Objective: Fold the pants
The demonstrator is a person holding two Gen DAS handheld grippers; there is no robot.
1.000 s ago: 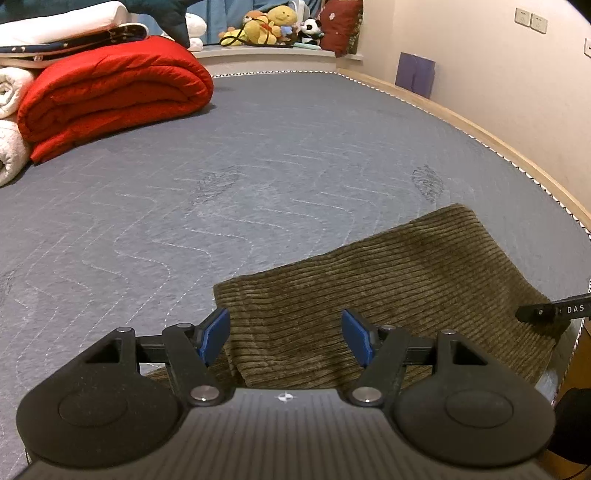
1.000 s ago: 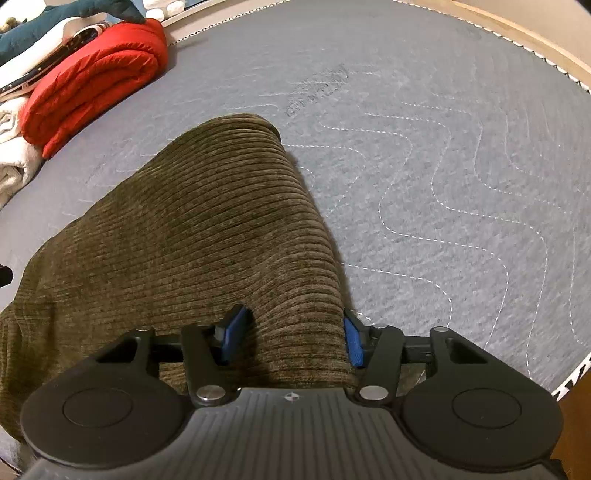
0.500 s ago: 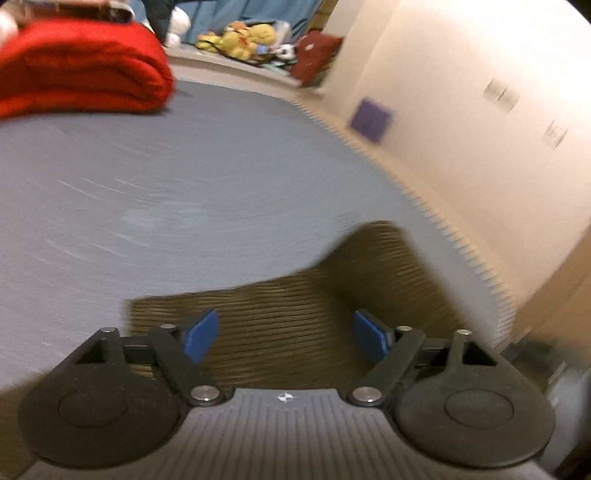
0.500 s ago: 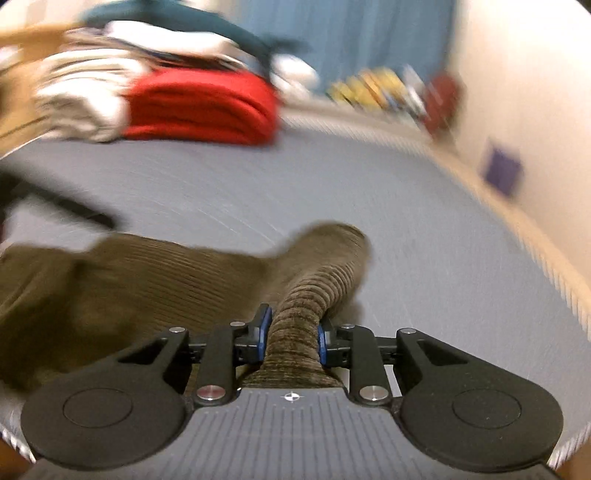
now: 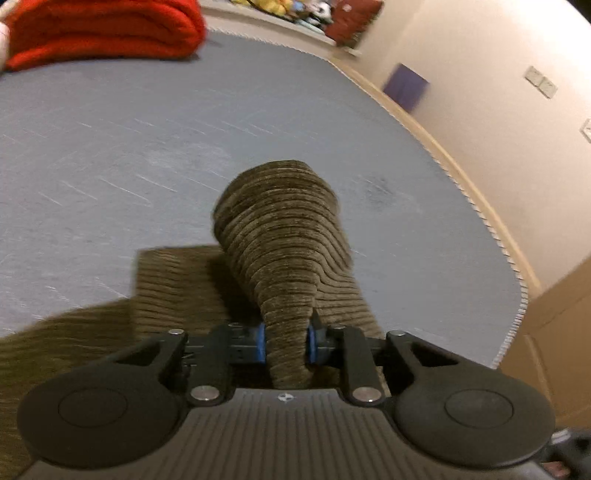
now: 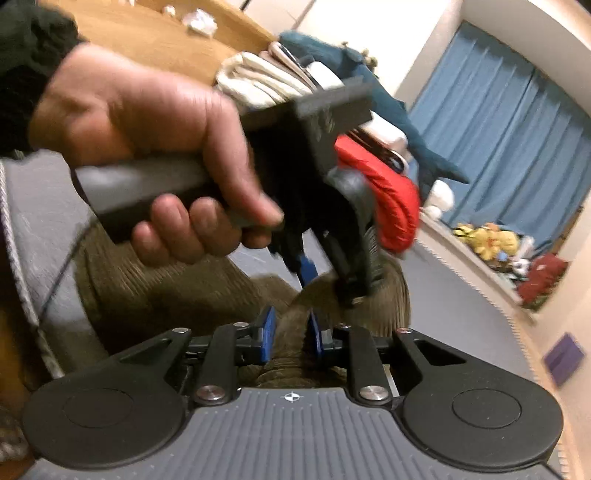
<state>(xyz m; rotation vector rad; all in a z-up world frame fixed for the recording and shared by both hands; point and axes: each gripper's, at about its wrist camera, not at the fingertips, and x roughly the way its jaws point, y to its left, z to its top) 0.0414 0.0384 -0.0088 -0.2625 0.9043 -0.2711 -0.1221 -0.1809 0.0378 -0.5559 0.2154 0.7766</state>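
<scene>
Bunching pants (image 5: 284, 236) mid-mattress (image 5: 147, 147); far edge probably clear.

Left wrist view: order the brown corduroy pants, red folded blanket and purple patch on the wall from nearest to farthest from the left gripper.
1. Brown corduroy pants: bunched between the pads of the left gripper, which is shut on them.
2. Purple patch on the wall: upper right, past the mattress edge.
3. Red folded blanket: far upper left on the mattress. Its order against the purple patch is too close to call.

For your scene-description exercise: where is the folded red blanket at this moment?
In the left wrist view the red blanket lies at the top left, at the far end of the grey mattress, well beyond the brown corduroy pants.
</scene>
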